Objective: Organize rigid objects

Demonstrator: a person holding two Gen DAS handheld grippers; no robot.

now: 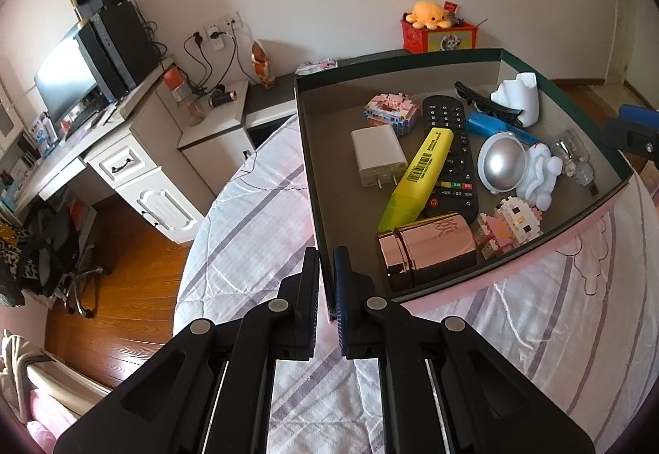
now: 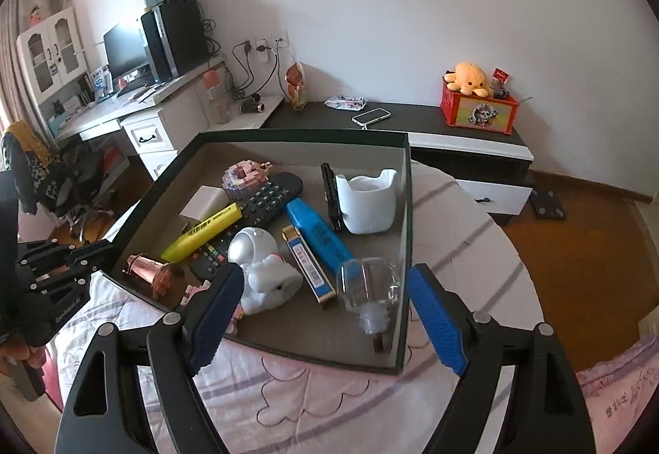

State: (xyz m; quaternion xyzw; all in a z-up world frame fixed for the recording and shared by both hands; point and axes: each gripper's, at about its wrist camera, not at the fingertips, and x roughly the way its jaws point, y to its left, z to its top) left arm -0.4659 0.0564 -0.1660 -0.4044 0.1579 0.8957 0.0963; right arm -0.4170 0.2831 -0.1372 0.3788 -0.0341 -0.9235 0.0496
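Left gripper (image 1: 326, 289): jaws nearly together, clamped on the near-left wall of the box (image 1: 313, 186), at its corner.
Right gripper (image 2: 325, 314): jaws wide apart and holding nothing, hovering over the box's near-right corner (image 2: 405, 248).
Between the right jaws: a clear glass bottle (image 2: 368, 291) lying on its side inside the box, touching neither jaw.
Just beyond the right gripper's left jaw: a white astronaut figure (image 2: 263, 268).
Ahead of the left jaws: a rose-gold canister (image 1: 428, 252) on its side, then a yellow highlighter (image 1: 416, 182) lying over a black remote (image 1: 451, 153).
Farther ahead in the box: a white charger (image 1: 375, 155), a white cup holder (image 2: 366, 202), a blue case (image 2: 319, 237).
Under the box: a pink and white striped quilt (image 1: 255, 239).
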